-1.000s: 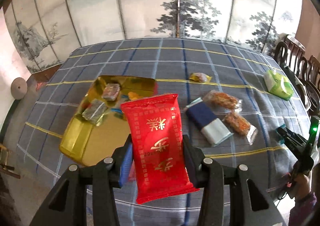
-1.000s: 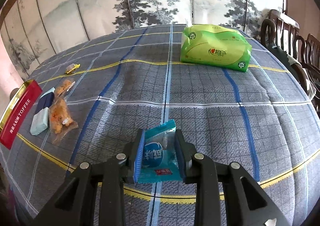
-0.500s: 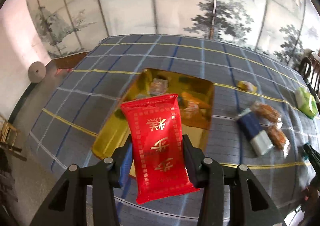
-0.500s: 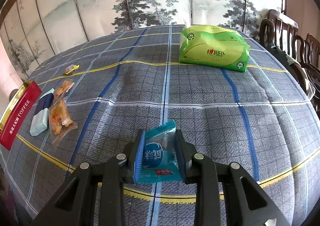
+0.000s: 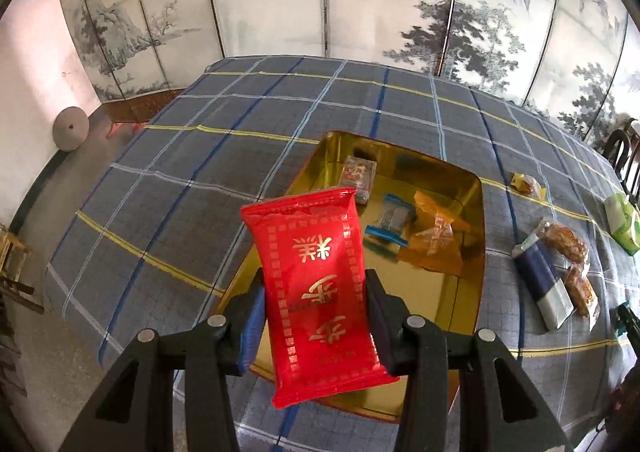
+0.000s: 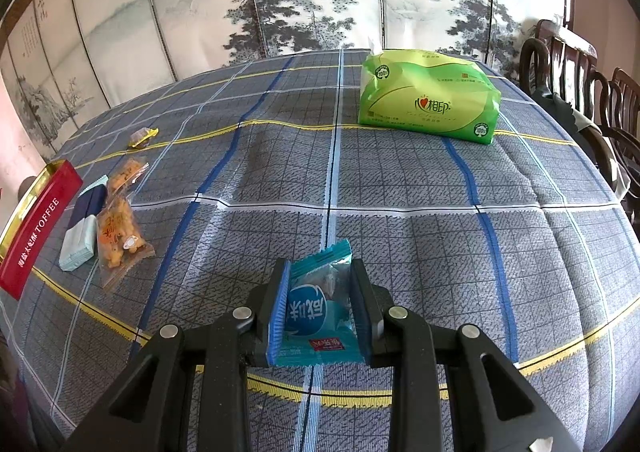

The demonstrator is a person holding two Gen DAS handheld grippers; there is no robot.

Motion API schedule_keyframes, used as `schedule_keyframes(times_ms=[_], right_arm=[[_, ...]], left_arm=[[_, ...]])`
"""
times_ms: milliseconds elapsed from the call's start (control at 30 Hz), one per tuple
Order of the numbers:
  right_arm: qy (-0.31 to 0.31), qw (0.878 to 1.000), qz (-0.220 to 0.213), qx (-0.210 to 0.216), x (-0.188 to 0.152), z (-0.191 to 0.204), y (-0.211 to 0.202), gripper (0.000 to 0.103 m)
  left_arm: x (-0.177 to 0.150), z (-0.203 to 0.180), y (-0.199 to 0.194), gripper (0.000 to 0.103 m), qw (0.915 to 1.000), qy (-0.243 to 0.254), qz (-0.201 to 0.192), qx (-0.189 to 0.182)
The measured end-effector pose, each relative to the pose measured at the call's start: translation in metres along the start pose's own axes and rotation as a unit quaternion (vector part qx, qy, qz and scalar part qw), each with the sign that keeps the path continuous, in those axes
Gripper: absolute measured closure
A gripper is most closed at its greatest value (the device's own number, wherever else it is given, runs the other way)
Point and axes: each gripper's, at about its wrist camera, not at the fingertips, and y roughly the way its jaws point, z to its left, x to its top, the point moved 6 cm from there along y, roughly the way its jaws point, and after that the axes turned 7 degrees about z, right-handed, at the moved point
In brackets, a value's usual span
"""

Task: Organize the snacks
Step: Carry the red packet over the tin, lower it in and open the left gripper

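Note:
My left gripper [image 5: 316, 316] is shut on a red snack packet [image 5: 316, 292] with gold characters and holds it above the near part of the gold tin [image 5: 424, 292]. The tin holds several small snacks, among them a clear wrapped square [image 5: 360, 177], a blue-edged packet [image 5: 390, 218] and an orange packet [image 5: 434, 238]. My right gripper [image 6: 319, 308] is shut on a teal snack packet [image 6: 318, 318] just above the tablecloth. The tin's red side [image 6: 34, 226], marked TOFFEE, shows at the far left of the right wrist view.
On the checked tablecloth right of the tin lie a navy-and-white bar [image 5: 542, 278], two orange cracker packets [image 5: 566, 242] and a small yellow candy [image 5: 526, 184]. A green tissue pack [image 6: 428, 96] sits at the back. Wooden chairs [image 6: 580, 72] stand at the right edge.
My left gripper has swung left with the red packet, so the tin now lies straight ahead beneath it. The right gripper with the teal packet has barely moved.

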Motion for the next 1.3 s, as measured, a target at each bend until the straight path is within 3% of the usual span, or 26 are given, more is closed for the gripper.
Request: schedule_keyframes(times_ms=[733,1300], right_arm=[[-0.001,1.000,0.001,-0.002,0.000,0.001,0.001,0.076],[-0.001,1.000,0.001,-0.002,0.000,0.002,0.001,0.075]], left_arm=[[0.012,-0.030,0.046,0.057,0.9971,0.070,0.014,0.025],[0.014,-0.038,0.058,0.057,0.9959,0.083,0.020,0.032]])
